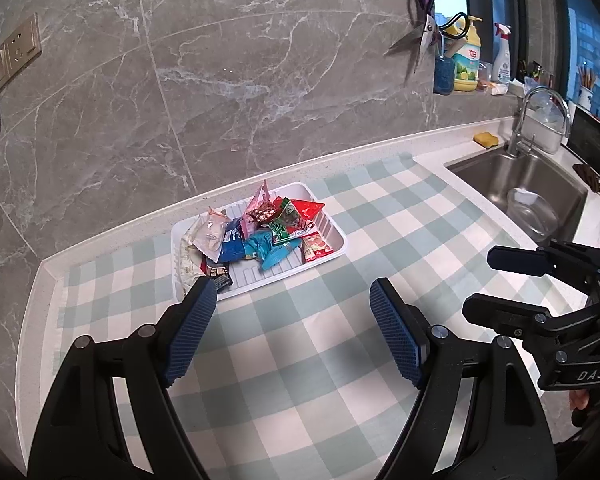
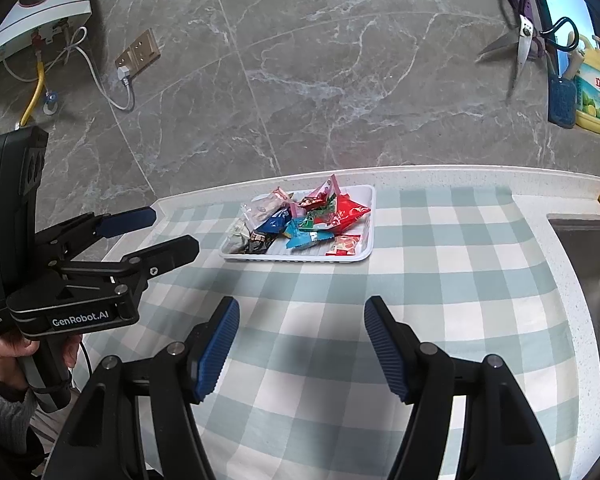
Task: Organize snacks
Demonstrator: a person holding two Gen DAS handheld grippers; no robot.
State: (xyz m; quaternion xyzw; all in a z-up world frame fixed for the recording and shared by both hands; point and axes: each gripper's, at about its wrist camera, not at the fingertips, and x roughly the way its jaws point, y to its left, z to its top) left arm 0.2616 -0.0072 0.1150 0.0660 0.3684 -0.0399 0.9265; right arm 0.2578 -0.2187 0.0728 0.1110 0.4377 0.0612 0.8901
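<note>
A white ribbed tray (image 1: 332,254) (image 2: 366,216) sits on the checked cloth near the wall and holds a heap of several snack packets: red (image 1: 309,209) (image 2: 350,211), blue (image 1: 232,245) (image 2: 274,223), teal (image 1: 274,252) (image 2: 302,240), pink and green. My left gripper (image 1: 292,296) is open and empty, hovering just in front of the tray; it also shows in the right wrist view (image 2: 174,232) at the left. My right gripper (image 2: 300,312) is open and empty over the cloth, well short of the tray; in the left wrist view it (image 1: 478,284) is at the right.
A steel sink (image 1: 540,196) with a clear bowl (image 1: 530,210) and tap lies to the right. A yellow sponge (image 1: 486,139) sits behind it. Scissors (image 2: 520,46) hang on the marble wall. Bottles (image 1: 466,66) stand on the sill. The counter edge (image 1: 40,280) lies at left.
</note>
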